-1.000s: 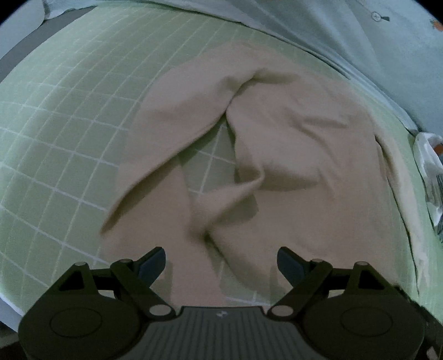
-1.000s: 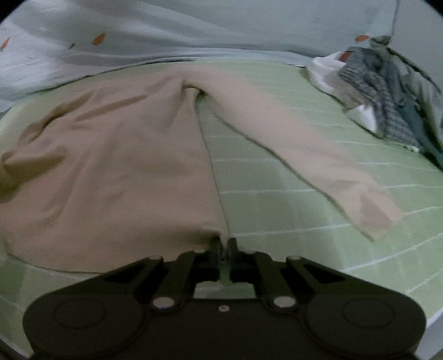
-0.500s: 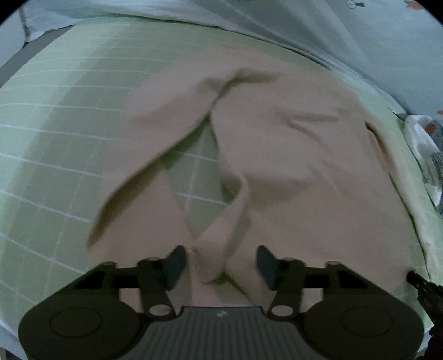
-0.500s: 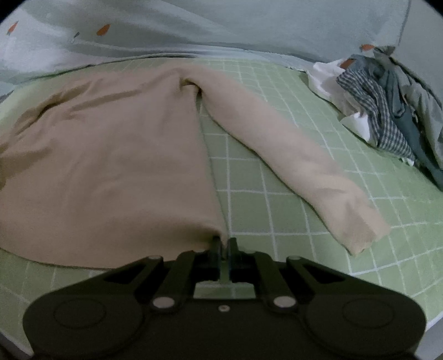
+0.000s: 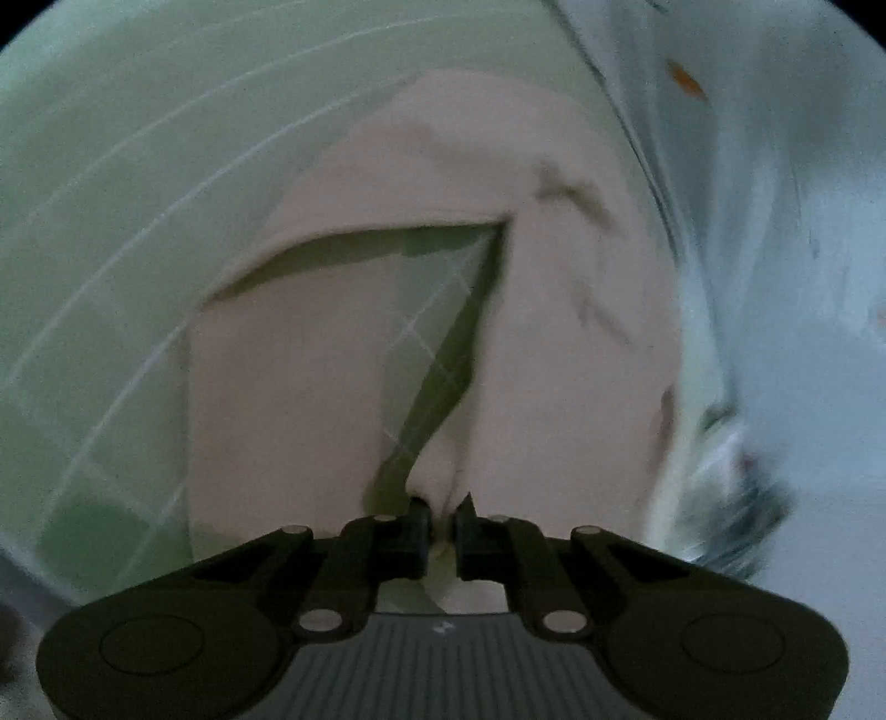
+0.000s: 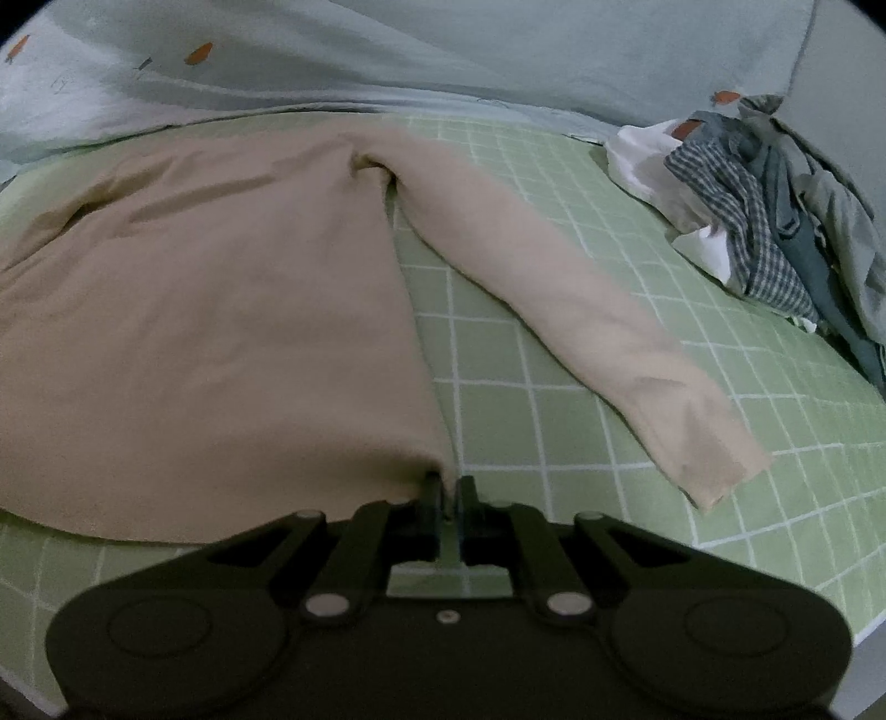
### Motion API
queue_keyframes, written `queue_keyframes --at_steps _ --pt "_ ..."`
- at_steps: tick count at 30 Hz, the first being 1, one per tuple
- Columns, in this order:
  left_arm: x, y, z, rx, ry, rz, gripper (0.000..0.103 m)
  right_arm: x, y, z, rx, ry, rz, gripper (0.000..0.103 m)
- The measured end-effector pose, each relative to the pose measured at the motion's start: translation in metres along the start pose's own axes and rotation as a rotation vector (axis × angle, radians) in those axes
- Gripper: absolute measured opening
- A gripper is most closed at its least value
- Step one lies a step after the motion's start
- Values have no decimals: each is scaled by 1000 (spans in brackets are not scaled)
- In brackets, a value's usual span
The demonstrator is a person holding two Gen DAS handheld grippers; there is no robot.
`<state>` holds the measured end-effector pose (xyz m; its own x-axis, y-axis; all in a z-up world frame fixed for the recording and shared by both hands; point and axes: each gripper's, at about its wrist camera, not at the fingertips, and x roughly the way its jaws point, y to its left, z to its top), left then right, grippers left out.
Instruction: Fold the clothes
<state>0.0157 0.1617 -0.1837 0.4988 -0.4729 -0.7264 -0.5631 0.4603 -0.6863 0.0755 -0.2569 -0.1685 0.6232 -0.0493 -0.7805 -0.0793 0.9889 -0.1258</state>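
Note:
A beige long-sleeved shirt (image 6: 221, 310) lies spread on the green checked sheet (image 6: 554, 443), its right sleeve (image 6: 554, 288) stretched out flat to the side. My right gripper (image 6: 449, 490) is shut on the shirt's lower hem corner. The left wrist view is blurred; there the shirt (image 5: 554, 332) and its other sleeve (image 5: 288, 387) frame a patch of sheet (image 5: 432, 310). My left gripper (image 5: 441, 512) has its jaws closing on a bunched fold of the shirt's edge, and the cloth fills the narrow gap between them.
A pile of crumpled clothes (image 6: 775, 221), checked, grey and white, sits at the right of the bed. A pale blue duvet (image 6: 443, 50) with small orange prints runs along the far side, also seen as the blurred duvet (image 5: 775, 166).
My left gripper went from wide open to nearly closed on a fold of the shirt, rolling and shifting as it came down. The right gripper kept its grip and stayed put.

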Motion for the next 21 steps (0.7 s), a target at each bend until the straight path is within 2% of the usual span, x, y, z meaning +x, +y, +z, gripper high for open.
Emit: queue_keyframes --at_steps 1,3,8,10,12,15,19,20,21 --pt "-3 4 1 -3 6 -8 10 0 0 0 2 -1 -2 7" --pt "-3 -7 -6 142 0 112 11 0 1 -1 1 -5 -8 7" --pt "11 -22 -29 339 -15 317 11 1 4 -2 -14 -13 -27 8" --pt "10 -20 -30 326 -21 290 13 1 6 -2 -19 -17 -35 8" --pt "8 -20 -30 326 -35 270 25 1 7 -3 -23 -21 -42 8" --pt "5 -21 -29 349 -52 250 33 1 8 -4 -23 -28 -50 8" --pt "11 -27 -30 405 -49 258 32 1 9 -5 -9 -32 -55 8" --pt "15 -30 -32 425 -46 273 31 0 9 -6 -5 -34 -55 8" --pt "16 -34 -36 454 -51 288 24 0 9 -6 -4 -35 -55 8"
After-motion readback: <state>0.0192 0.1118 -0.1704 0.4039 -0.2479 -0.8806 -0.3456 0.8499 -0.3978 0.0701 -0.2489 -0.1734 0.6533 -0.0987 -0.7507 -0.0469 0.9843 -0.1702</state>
